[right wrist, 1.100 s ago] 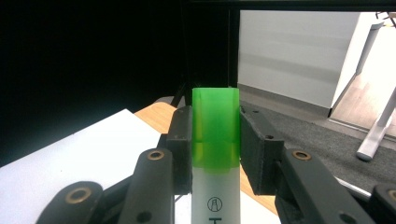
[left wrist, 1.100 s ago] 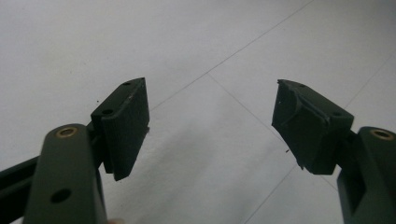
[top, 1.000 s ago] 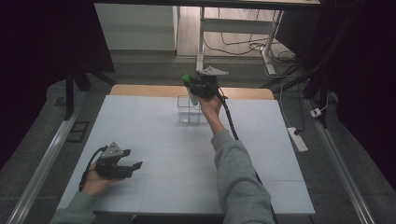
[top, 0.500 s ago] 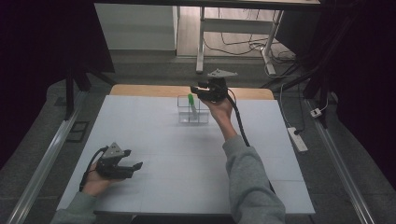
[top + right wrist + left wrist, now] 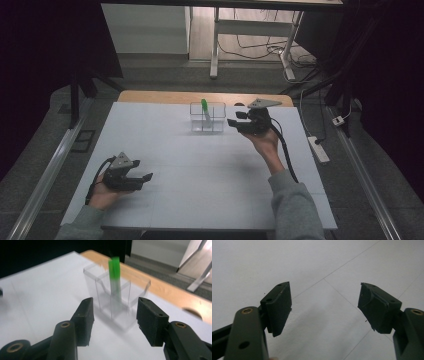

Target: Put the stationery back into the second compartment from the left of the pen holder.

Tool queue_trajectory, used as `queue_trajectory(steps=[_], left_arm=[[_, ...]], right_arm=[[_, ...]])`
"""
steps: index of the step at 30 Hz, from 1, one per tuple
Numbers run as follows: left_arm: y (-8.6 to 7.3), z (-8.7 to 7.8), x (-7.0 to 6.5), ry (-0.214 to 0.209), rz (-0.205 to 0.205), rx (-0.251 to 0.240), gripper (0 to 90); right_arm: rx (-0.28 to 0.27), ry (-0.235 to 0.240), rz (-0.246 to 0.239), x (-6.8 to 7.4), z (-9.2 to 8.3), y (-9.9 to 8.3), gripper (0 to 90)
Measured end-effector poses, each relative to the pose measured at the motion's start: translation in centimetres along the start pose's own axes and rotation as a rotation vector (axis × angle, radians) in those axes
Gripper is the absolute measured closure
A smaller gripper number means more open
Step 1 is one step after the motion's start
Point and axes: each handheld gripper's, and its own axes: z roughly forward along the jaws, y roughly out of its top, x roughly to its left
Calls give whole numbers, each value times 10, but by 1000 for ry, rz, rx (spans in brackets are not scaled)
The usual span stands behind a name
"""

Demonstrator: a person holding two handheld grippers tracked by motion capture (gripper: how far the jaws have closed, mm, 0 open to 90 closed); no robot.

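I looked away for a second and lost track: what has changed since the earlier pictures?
The right gripper has let go of the green-capped pen, now standing in the clear plastic holder, and has drawn back to the holder's right. Its jaws have just been opening, with nothing between them. The left gripper stayed put near the front of the white table, jaws open.
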Motion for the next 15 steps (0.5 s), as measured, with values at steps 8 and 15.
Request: queue_trajectory(steps=[8,15], left_arm=[[0,0,0,2,-4,2,271],[0,1,0,1,-3,3,270]], right_arm=[[68,15,6,11,-32,-45,431],[92,11,30,16,-63,-83,395]])
